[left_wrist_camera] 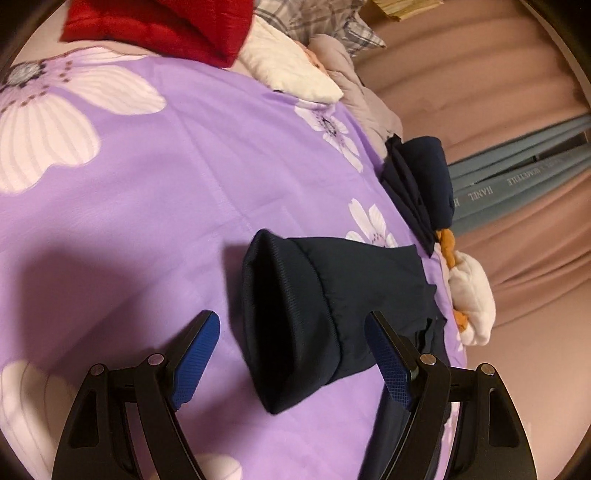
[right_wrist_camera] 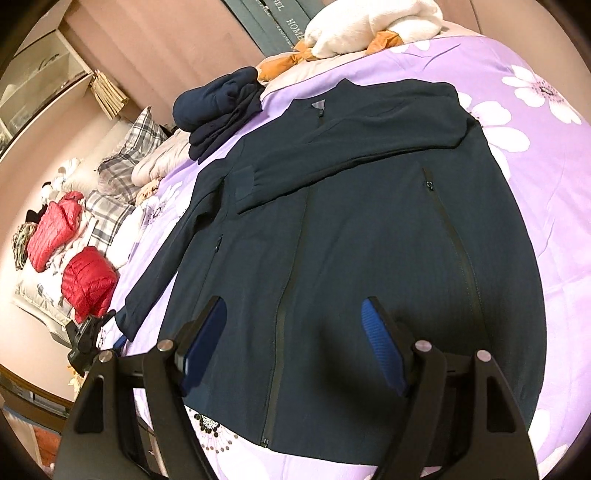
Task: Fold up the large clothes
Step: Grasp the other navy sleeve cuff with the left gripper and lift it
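Purple floral bedding (right_wrist_camera: 517,155) covers the bed and fills both views, with brown curtains behind it.

Nearest in the right wrist view, the right gripper (right_wrist_camera: 295,343) hangs over the lower front of a navy jacket (right_wrist_camera: 369,229), its jaws spread with nothing between the blue pads. The jacket lies flat, zipped, hem toward the camera and collar away. One sleeve is folded across the chest, its cuff resting near the opposite shoulder. The other sleeve runs out to the left edge of the bedding.

In the left wrist view the left gripper (left_wrist_camera: 291,354) is also released, jaws wide. The sleeve cuff (left_wrist_camera: 291,325) lies between them, apart from the left pad; whether the right pad touches the fabric I cannot tell.

Beyond the collar sits a folded navy pile (right_wrist_camera: 218,110). Next to it lies a white plush toy (right_wrist_camera: 369,29) with orange parts. Farther left, red quilted garments (right_wrist_camera: 88,277) and plaid pillows (right_wrist_camera: 122,173) are heaped at the far side.
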The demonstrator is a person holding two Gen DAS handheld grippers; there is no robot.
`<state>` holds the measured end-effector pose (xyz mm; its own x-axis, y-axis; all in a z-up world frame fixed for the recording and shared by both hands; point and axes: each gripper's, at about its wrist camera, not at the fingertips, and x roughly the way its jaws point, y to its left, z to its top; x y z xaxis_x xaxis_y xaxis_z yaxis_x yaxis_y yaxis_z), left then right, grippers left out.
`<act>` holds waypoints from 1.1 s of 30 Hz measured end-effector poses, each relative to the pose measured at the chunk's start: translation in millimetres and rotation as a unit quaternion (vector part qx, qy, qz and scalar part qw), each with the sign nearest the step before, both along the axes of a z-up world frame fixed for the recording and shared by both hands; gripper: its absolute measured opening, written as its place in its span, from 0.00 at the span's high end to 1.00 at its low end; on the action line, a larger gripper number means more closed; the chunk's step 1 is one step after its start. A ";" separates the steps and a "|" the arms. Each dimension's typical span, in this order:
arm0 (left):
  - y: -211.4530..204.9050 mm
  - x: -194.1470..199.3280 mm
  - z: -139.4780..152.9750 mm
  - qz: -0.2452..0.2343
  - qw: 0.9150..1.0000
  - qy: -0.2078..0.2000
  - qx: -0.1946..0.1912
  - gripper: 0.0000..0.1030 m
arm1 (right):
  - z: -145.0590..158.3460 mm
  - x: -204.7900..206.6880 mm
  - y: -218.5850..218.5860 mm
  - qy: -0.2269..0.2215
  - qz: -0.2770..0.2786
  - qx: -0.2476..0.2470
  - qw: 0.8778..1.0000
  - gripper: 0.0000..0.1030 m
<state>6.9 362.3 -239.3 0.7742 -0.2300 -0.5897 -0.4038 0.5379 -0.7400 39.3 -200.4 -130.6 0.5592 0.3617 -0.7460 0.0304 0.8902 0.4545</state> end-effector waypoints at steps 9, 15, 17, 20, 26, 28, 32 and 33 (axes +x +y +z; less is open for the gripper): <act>-2.6 20.7 -6.0 -0.023 1.000 -0.010 -0.010 0.23 | -1.1 4.9 16.5 0.007 0.016 -0.010 1.000 0.26; -8.5 18.7 -1.3 -0.017 1.000 0.006 0.010 0.44 | -7.2 9.8 30.3 0.016 0.032 -0.016 0.999 0.26; -9.3 19.1 0.1 -0.019 1.000 0.007 0.012 0.48 | -11.0 12.0 34.4 0.019 0.035 -0.016 0.999 0.26; -8.0 19.6 3.5 -0.019 1.000 0.011 0.016 0.63 | -15.6 14.8 41.7 0.026 0.040 -0.017 0.999 0.26; -12.4 24.3 24.9 -0.032 0.998 0.003 0.046 0.92 | -22.5 16.5 50.5 0.030 0.052 -0.020 0.998 0.26; -16.8 27.7 37.8 -0.037 0.998 0.000 0.058 0.93 | -24.7 16.7 49.7 0.031 0.051 -0.016 0.998 0.26; -29.3 38.9 68.8 -0.052 0.995 -0.016 0.081 0.94 | -26.1 15.7 47.3 0.031 0.046 -0.008 0.998 0.26; -34.5 44.0 79.8 -0.058 0.994 -0.019 0.091 0.93 | -26.5 15.5 45.6 0.031 0.045 -0.006 0.999 0.26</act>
<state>50.9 327.8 -159.5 0.7714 -0.2113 -0.6002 -0.3049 0.7051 -0.6402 54.9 -154.8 -157.1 0.4783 0.3995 -0.7820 -0.0219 0.8957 0.4442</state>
